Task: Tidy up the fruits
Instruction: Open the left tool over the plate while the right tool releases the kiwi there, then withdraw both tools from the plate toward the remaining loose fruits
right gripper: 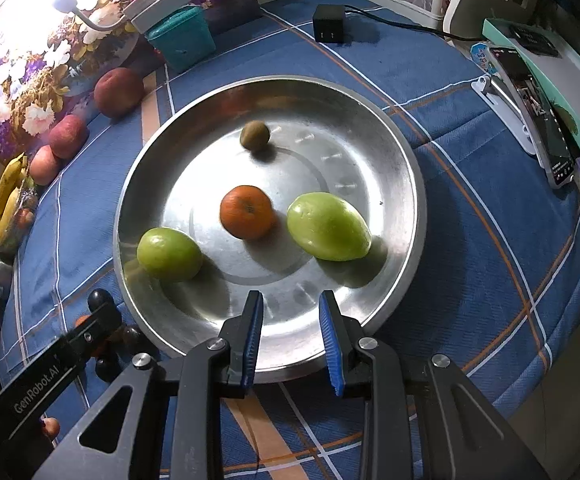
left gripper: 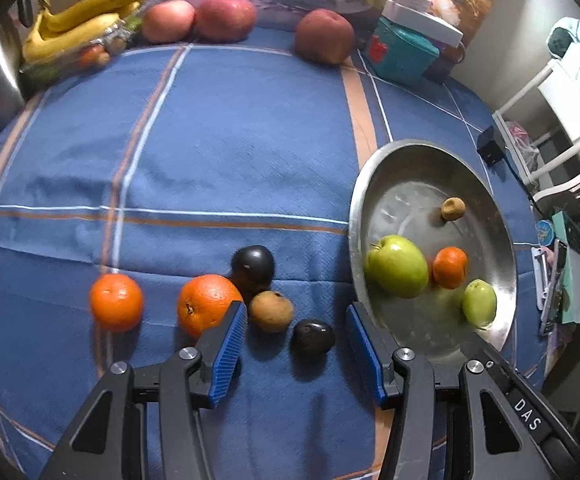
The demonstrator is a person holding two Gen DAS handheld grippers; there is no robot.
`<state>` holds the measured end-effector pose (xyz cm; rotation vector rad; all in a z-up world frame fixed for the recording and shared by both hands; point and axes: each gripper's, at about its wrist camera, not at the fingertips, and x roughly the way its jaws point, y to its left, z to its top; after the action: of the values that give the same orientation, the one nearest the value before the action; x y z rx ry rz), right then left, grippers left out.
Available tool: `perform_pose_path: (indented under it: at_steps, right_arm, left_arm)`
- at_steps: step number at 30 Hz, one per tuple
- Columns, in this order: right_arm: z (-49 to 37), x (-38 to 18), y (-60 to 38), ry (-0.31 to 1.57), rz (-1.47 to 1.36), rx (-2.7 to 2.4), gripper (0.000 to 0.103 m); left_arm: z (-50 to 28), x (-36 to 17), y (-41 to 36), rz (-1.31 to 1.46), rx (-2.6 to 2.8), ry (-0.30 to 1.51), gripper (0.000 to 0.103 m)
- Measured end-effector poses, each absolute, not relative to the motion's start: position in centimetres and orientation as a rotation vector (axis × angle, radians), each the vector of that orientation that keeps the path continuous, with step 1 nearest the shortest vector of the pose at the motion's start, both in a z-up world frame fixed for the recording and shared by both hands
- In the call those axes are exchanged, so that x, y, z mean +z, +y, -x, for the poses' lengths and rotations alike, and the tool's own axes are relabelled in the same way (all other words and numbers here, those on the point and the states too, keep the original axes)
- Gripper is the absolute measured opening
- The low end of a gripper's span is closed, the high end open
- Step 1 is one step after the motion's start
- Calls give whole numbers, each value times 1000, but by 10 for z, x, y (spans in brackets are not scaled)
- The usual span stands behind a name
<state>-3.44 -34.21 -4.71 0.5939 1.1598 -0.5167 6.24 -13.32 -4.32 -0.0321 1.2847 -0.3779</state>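
My left gripper (left gripper: 295, 308) hangs open over the blue cloth, and a dark plum (left gripper: 313, 338) lies between its fingers, untouched. Beside its left finger lie a brown fruit (left gripper: 270, 311), an orange (left gripper: 206, 304), a second dark plum (left gripper: 253, 266) and a mandarin (left gripper: 116, 301). The steel bowl (right gripper: 329, 128) holds a green apple (right gripper: 169, 254), a mandarin (right gripper: 246, 211), an oval green fruit (right gripper: 327, 226) and a small brown fruit (right gripper: 254, 135). My right gripper (right gripper: 291, 298) hovers over the bowl's near rim, its jaws narrowly apart and empty.
Bananas (left gripper: 86, 16) and red apples (left gripper: 226, 18) line the back of the table, with a teal box (left gripper: 401, 56) under a lamp. A black adapter (right gripper: 329, 23), a phone (right gripper: 529, 112) and a book sit near the right table edge.
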Motion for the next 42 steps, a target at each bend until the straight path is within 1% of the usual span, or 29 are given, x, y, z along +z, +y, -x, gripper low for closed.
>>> perform_pose_path:
  at_steps: [8,13,18,21,24,25,26,27,28,29,31,33,37,38,39,42]
  right_arm:
    - [32,-44,-340,1151,-582,-500,29]
    - [34,-42,-341,1145,-581,-494,29]
    - [36,-41,-341,1142,-577,-485,29]
    - [35,-41,-340,1143,-572,-482,29]
    - [34,-42,-340,1151,-567,-486,29]
    - [34,-43,-339,1155,-565,-489,30]
    - [33,-44,-339,1159,-563,-491,36]
    - [32,-45,-338,1164,-561,-495,46]
    - [31,-45,-338,1166,-558,-498,51]
    - [31,-46,-338,1169,-554,-502,54]
    - [30,-46,-337,1169,-543,-501,56]
    - [30,-46,-336,1168,-534,-500,66]
    - [28,-45,-334,1160,-519,-494,72]
    - [27,-45,-333,1156,-515,-491,77]
    - [27,-45,-332,1153,-507,-486,84]
    - [25,-44,-328,1140,-471,-470,90]
  left_arm:
    - [-62,-34,-117,38,-338,1261,57]
    - [-63,-28,-106,36,-297,1234,69]
    - [-66,-29,-104,3,-247,1213,77]
    - [-67,-32,-103,-17,-222,1211,85]
    - [-68,-37,-104,-31,-201,1216,88]
    - [-68,-38,-103,-32,-194,1218,94]
    - [-69,-39,-104,-32,-189,1220,98]
    - [-70,-41,-103,-31,-182,1220,102]
    - [-70,-41,-103,-31,-179,1218,103]
    - [-70,-41,-102,-32,-176,1215,103]
    - [-71,-42,-102,-37,-172,1210,103]
    - [-71,-43,-102,-47,-165,1207,103]
    - [-70,-43,-102,-60,-159,1198,103]
    - [-70,-43,-101,-62,-159,1195,103]
    - [-69,-43,-101,-62,-161,1190,103]
    - [-67,-42,-102,-74,-164,1173,103]
